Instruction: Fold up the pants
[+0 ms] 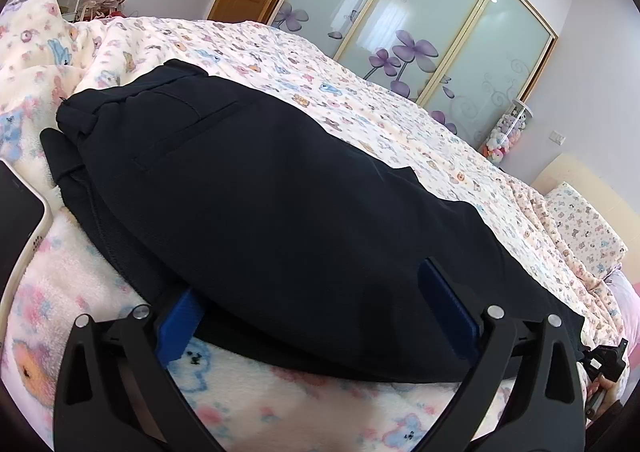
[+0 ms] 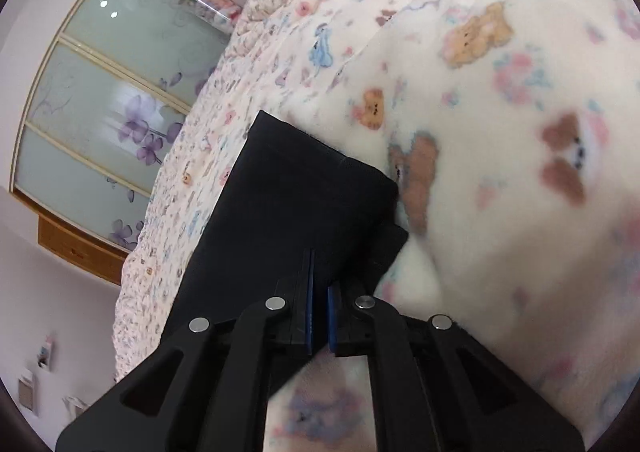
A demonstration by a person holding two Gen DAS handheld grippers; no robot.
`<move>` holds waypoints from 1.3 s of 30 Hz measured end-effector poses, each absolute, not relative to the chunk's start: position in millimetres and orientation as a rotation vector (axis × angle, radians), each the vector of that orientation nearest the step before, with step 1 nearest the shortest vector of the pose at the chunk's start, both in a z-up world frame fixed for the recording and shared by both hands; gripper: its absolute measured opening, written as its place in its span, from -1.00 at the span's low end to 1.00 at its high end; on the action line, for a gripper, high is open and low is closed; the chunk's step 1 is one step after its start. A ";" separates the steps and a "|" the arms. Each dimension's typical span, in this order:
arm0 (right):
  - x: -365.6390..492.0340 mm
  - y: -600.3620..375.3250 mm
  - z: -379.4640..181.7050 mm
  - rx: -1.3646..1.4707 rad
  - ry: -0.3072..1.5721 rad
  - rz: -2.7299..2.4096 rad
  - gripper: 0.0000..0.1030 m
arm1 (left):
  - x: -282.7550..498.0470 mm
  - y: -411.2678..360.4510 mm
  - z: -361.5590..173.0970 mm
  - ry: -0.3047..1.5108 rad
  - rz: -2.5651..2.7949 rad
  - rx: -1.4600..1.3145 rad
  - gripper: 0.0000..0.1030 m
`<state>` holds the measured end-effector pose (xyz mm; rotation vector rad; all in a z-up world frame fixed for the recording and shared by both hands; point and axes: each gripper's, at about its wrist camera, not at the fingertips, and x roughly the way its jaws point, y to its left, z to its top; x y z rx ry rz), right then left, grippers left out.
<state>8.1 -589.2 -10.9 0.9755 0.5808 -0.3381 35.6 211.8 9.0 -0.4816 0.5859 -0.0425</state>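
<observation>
Black pants (image 1: 280, 196) lie on a bed with a teddy-bear blanket (image 1: 100, 292), waistband and a pocket at the far left. My left gripper (image 1: 316, 304) is open, its blue pads on either side of the near edge of the pants; one pad (image 1: 180, 328) is partly under the cloth. In the right wrist view my right gripper (image 2: 320, 292) is shut on the leg end of the pants (image 2: 296, 204), with the hems lying ahead of the fingers.
A phone (image 1: 16, 220) lies on the blanket at the left edge. A sliding wardrobe with purple flowers (image 1: 420, 20) stands behind the bed. A pillow (image 1: 580, 228) lies at the right. The right gripper shows at the right edge (image 1: 604, 364).
</observation>
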 end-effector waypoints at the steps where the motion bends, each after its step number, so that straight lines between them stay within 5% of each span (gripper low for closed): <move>1: 7.2 -587.0 -7.5 0.963 0.593 -0.349 -0.84 | 35.7 211.8 9.1 0.586 -0.043 -0.481 0.94; 6: 3.2 -570.5 18.8 0.919 0.629 -0.454 -0.38 | 35.3 211.8 9.7 0.579 -0.052 -0.489 0.96; 8: 1.2 -557.2 37.3 0.821 0.580 -0.529 0.27 | 35.3 212.1 9.6 0.576 -0.056 -0.492 0.96; 9: 0.9 -547.6 45.8 0.753 0.545 -0.554 0.37 | 35.1 212.4 9.5 0.573 -0.059 -0.494 0.96; 16: 68.9 -401.9 124.7 0.231 0.450 -0.066 0.38 | 27.7 222.9 7.6 0.503 -0.120 -0.557 0.96; 22: 173.6 -244.5 114.6 0.028 0.707 0.528 0.19 | 25.6 224.9 7.2 0.463 -0.142 -0.573 0.96; 33: 255.1 -126.4 54.0 -0.246 0.953 0.674 0.14 | 27.7 227.1 4.0 0.468 -0.149 -0.575 0.97; 35: 256.9 -117.6 42.6 -0.305 0.984 0.665 -0.40 | 28.0 227.4 3.8 0.467 -0.152 -0.578 0.97; 39: 256.0 -112.1 45.1 -0.347 0.949 0.605 -0.87 | 28.0 228.1 3.8 0.465 -0.156 -0.582 0.97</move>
